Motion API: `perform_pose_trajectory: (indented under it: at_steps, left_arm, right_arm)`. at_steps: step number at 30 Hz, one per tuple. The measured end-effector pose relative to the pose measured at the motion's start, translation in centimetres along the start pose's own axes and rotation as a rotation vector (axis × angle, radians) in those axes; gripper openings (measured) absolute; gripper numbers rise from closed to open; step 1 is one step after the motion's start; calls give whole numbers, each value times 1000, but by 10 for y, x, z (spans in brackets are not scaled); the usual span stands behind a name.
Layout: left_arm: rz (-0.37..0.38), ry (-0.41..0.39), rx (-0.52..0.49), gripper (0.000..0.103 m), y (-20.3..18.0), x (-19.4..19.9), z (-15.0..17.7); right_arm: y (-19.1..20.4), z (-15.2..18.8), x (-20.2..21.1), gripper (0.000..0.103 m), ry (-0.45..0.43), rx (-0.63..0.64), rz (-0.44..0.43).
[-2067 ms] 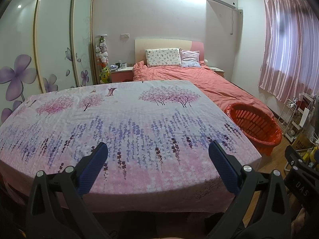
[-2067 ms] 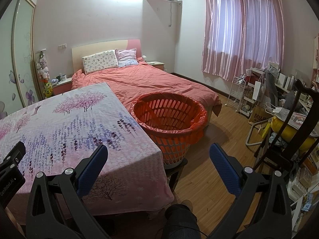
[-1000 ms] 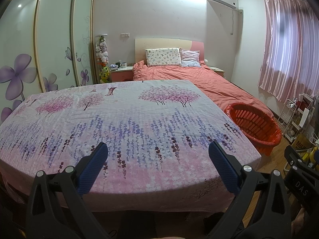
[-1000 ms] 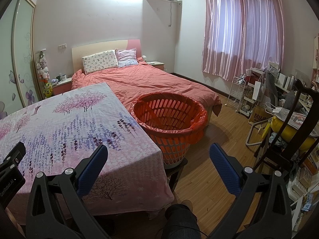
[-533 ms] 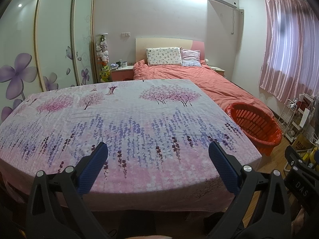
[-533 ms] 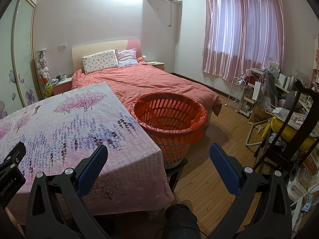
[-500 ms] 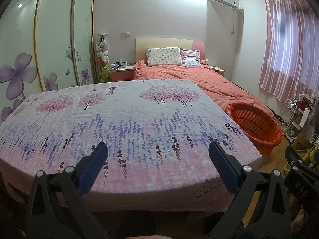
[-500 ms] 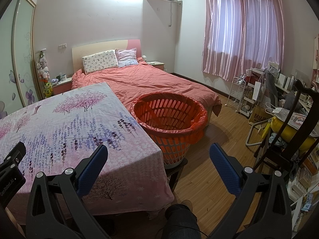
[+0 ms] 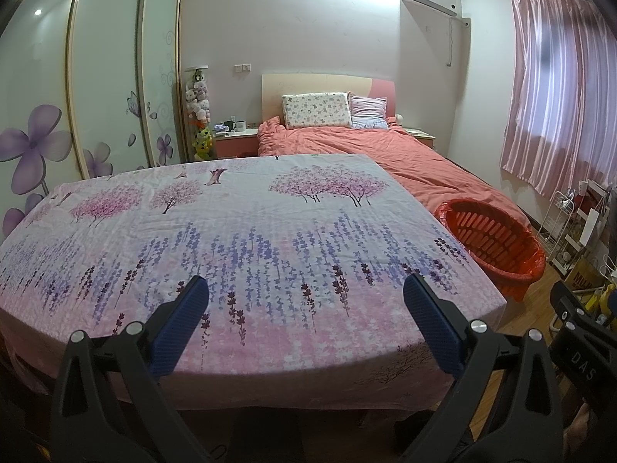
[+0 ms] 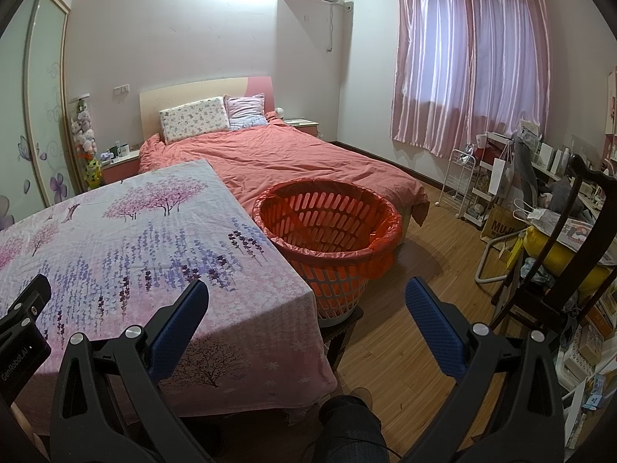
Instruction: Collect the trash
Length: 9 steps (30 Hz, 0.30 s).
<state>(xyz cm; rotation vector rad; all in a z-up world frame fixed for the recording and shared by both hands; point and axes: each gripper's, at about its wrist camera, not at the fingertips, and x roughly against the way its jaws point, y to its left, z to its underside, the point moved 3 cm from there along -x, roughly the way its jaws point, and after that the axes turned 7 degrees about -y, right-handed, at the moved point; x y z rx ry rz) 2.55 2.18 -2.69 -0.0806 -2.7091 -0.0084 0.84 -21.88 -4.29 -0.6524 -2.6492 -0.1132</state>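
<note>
Both blue-padded black grippers, left (image 9: 304, 301) and right (image 10: 306, 305), hang spread wide and empty over the floral-clothed table (image 9: 246, 231), no trash visible on it, while the round orange slatted plastic basket (image 10: 327, 239), bag-lined presumably for rubbish, waits just beside the table's edge.

Left tongs (image 9: 304, 301): wide open, nothing between the blue pads, level, pointing forward.
Left tongs fingers (image 9: 181, 324): black arms with blue ribbed pads, spread far apart, both tips in clear view.
Right tongs (image 10: 306, 303): wide open, nothing held, level, pointing forward.
Right tongs fingers (image 10: 435, 332): black arms, blue ribbed pads, spread far apart.
Side by side: right tongs body shows at the right edge of the left view; left tongs body shows at the left edge of the right view.
Leg (image 10: 347, 428): dark trouser knee low between the right tongs arms.
</note>
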Motion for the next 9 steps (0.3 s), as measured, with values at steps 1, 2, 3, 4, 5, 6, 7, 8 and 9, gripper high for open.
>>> perform_pose_trajectory:
  at_steps: [1,2,3,4,5,6,7,8,9]
  left_arm:
    - [-1,0,0,99,0,0,0]
    - [-1,1,1,99,1,-1,-1]
    - [0,2,1,99,1,-1,-1]
    - [-1,3,1,99,0,-1,0]
    - [-3,2,0,99,1,-1,0]
    - [-2,3,1,99,1,0,0]
    - [-1,3,2,99,1,0,0]
    - [-2,3,2,99,1,0,0]
    - [-3,3,2,99,1,0,0]
  right_arm:
    - [0,0,0,101,0,0,0]
    - [0,0,0,101,0,0,0]
    - [0,0,0,101,0,0,1]
    - [0,0,0,101,0,0,1]
    - [0,0,0,101,0,0,1]
    - [0,0,0,101,0,0,0]
    - [0,0,0,101,0,0,1]
    - [0,0,0,101,0,0,0]
    - [0,0,0,101,0,0,1]
